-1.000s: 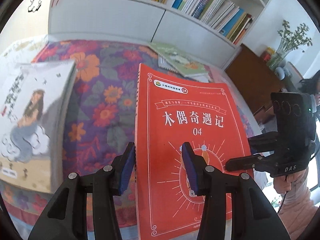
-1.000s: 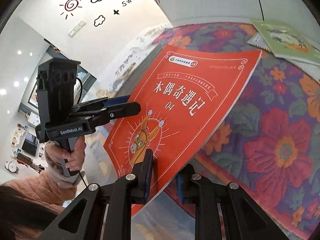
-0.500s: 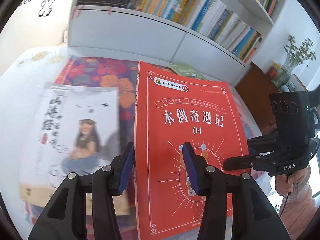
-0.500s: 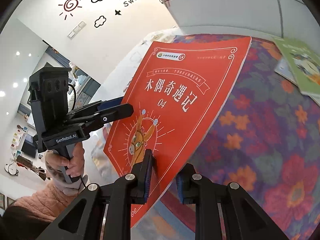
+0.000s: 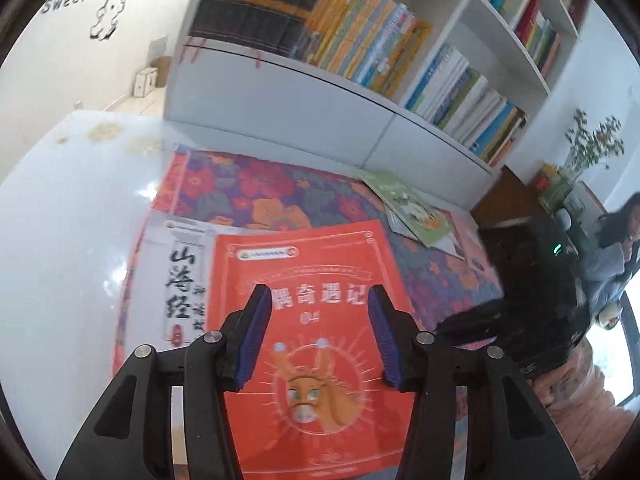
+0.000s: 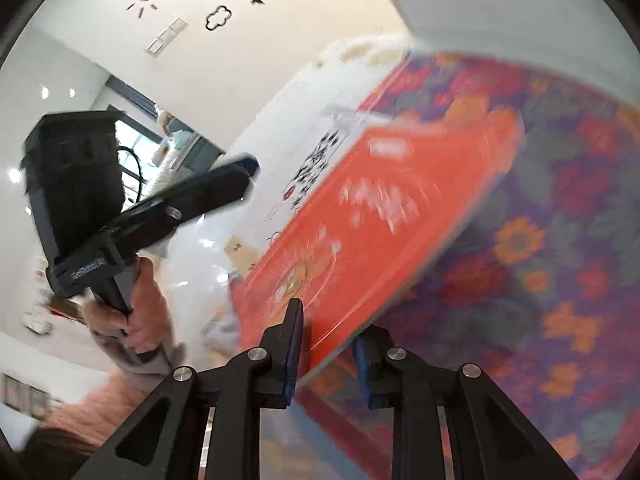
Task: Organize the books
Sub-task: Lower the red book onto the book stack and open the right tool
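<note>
The red book point(image 5: 316, 360) lies cover up, partly over a white book point(image 5: 180, 280) whose black characters show along its left side, both on the flowered cloth point(image 5: 272, 196). In the right wrist view the red book point(image 6: 384, 216) is blurred, tilted up from its near corner, and that corner sits between the pads of the right gripper point(image 6: 326, 354): the right gripper is clenched on the book's edge, one pad above the cover and one below. The left gripper point(image 5: 318, 334) hangs over the middle of the red cover with its blue pads apart, one on each side of the printed title; its jaws have just been widening and it is released, with the cover seen between the pads but not pinched by them. From the right wrist view the left gripper point(image 6: 244, 174) shows as a black tool held by a hand point(image 6: 136, 304) in a pinkish sleeve, its fingers reaching toward the white book point(image 6: 316, 164), apart from the red one. Farther back on the cloth a green book point(image 5: 412, 208) lies on a small pile near the white bookcase point(image 5: 320, 108), whose shelves are packed with upright books. Beside the cloth the tabletop point(image 5: 68, 232) is white and glossy. At the right edge a second person point(image 5: 616, 248) sits, near a vase of green sprigs point(image 5: 592, 148).
</note>
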The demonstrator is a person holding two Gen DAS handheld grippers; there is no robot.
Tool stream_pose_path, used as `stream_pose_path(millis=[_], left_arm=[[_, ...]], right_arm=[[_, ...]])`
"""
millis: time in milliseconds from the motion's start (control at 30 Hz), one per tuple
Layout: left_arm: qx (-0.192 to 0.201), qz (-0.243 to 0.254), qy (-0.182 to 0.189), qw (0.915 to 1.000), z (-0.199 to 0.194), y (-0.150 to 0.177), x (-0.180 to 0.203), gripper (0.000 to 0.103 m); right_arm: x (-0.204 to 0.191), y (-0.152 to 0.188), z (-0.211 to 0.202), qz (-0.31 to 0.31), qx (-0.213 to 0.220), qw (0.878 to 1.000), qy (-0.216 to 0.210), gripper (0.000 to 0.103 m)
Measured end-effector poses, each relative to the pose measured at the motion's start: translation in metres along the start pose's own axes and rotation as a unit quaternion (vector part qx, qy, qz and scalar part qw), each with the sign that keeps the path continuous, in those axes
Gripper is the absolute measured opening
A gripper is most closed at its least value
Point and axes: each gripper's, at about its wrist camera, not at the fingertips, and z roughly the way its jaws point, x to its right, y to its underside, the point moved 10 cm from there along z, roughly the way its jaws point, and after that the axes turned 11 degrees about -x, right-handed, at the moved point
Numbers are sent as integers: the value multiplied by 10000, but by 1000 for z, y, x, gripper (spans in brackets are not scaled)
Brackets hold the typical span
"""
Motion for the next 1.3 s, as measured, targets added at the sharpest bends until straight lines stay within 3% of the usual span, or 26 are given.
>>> stream_pose_path(millis=[67, 167, 267, 367, 667, 900, 1033, 1300], left_arm=[[-159, -129, -231, 9995, 2, 4, -16, 48], [-188, -350, -462, 9981, 2, 8, -45, 48], [-234, -620, -550, 9963, 2, 15, -71, 48], [-274, -714, -689, 9947, 4, 19, -87, 48], [-460, -778, -661, 9937, 18, 23, -98, 48], [-163, -959, -981, 9904, 8, 13, -117, 52], [-457, -869, -1046, 9897, 20, 16, -118, 52], [-555, -585, -1338, 9877, 29, 13, -112, 52]], right_arm=[[4, -2, 13, -2, -54, 9999, 149, 22], [4, -5, 24, 195, -141, 9995, -181, 22], [2, -10, 29, 73, -58, 9999, 62, 22], [-2, -14, 34, 108, -74, 9999, 22, 22], [1, -7, 27, 318, -12, 9995, -30, 22], [-9, -5, 18, 310, 44, 9994, -159, 22], [-19, -4, 18, 153, 9, 9998, -92, 22], [-13, -7, 27, 309, -48, 9995, -105, 22]])
